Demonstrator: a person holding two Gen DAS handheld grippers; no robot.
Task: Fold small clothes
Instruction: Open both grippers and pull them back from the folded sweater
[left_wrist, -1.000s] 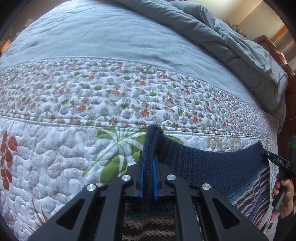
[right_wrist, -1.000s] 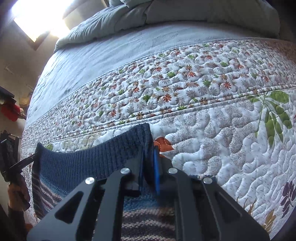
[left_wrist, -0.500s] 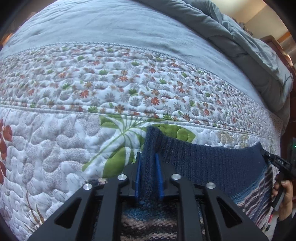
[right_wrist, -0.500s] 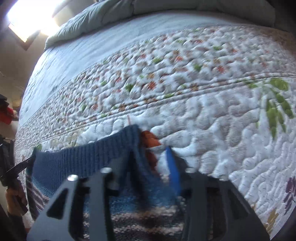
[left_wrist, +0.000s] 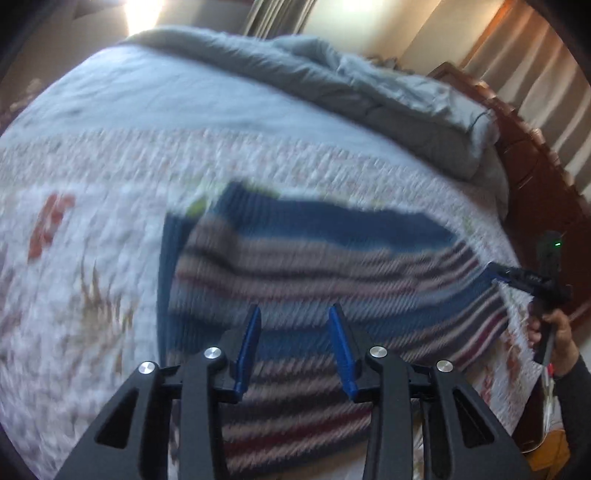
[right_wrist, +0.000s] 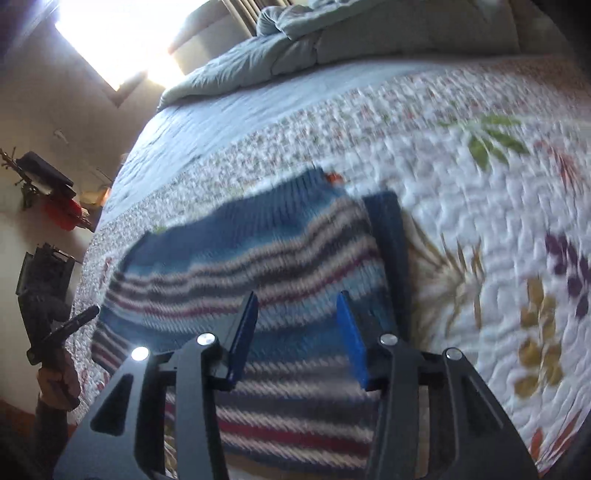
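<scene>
Left wrist view: left gripper (left_wrist: 294, 328) released, blue pads (left_wrist: 248, 347) spread wide with nothing between them, poised above the striped knit sweater (left_wrist: 317, 273). Sweater lying flat on the floral quilt (left_wrist: 92, 229), navy ribbed hem toward the far side, a navy strip showing along its left edge, probably a sleeve or side turned in. Right gripper (left_wrist: 517, 277) visible at the sweater's far right corner, held in a hand (left_wrist: 554, 332). Grey duvet (left_wrist: 369, 88) bunched at the head of the bed. Frame blurred.

Right wrist view: right gripper (right_wrist: 297, 325) likewise released and empty over the sweater (right_wrist: 258, 266); navy strip lying along the garment's right edge, just beside bare quilt (right_wrist: 498, 221). Left gripper (right_wrist: 70, 325) at the far left corner.

Step in hand, by judgement: one fold laid down and let go. Next move calls for a fresh pinch on two matching edges or corners, then an even carry-over, both sides level to avoid skew.
</scene>
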